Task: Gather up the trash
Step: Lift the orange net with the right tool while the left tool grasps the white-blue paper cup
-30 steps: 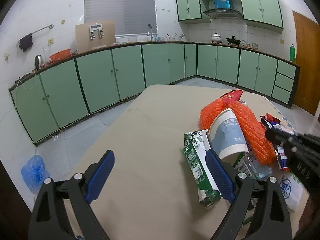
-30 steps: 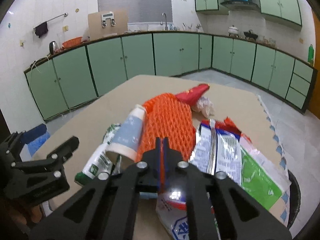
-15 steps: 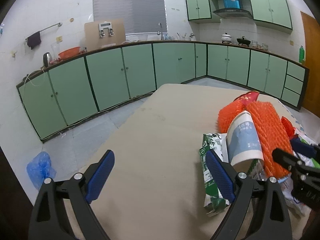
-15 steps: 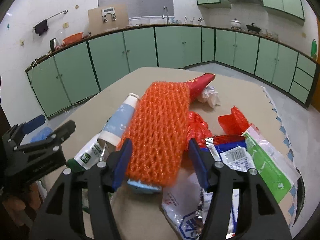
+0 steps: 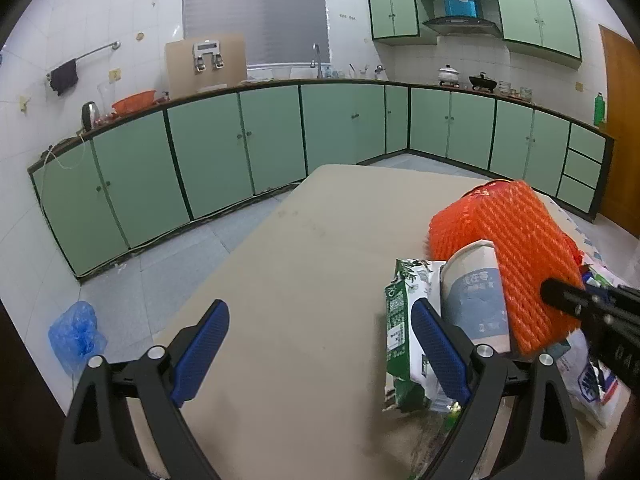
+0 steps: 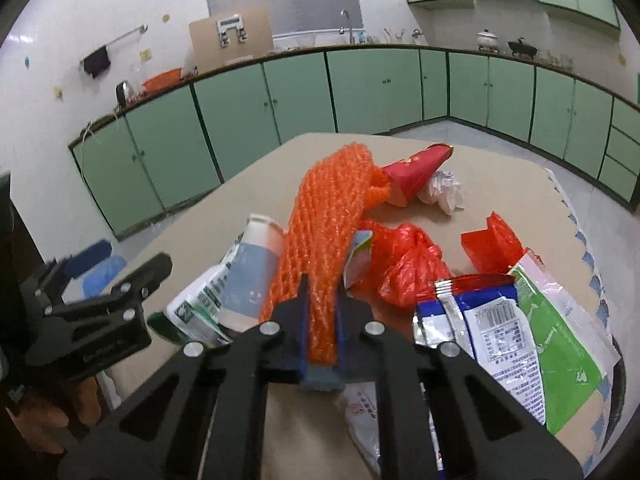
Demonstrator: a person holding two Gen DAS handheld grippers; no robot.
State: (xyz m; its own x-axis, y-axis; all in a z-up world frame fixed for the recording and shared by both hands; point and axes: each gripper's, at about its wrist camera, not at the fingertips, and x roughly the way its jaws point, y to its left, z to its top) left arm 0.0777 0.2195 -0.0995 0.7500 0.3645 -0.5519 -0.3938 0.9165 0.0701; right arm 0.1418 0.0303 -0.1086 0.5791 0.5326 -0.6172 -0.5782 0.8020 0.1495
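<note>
My right gripper [image 6: 320, 300] is shut on an orange foam net [image 6: 328, 224] and holds it lifted over the trash pile; the net also shows in the left wrist view [image 5: 516, 260]. Beside it lie a paper cup [image 6: 252, 264], a green milk carton [image 6: 200, 300], a red plastic bag [image 6: 404, 264], a red paper cone [image 6: 416, 172] and crumpled white paper [image 6: 444, 192]. Snack wrappers [image 6: 516, 320] lie at the right. My left gripper [image 5: 316, 344] is open and empty above the beige table [image 5: 304, 264], left of the carton [image 5: 400, 328] and cup [image 5: 476, 304].
Green kitchen cabinets [image 5: 224, 160] run along the far walls. A blue plastic bag [image 5: 76, 336] lies on the tiled floor left of the table. A wooden door [image 5: 624, 128] stands at the right. The table edge drops off on the left side.
My right gripper opened around the orange net, then shut on it and raised it. My left gripper shifted slightly left and stayed open.
</note>
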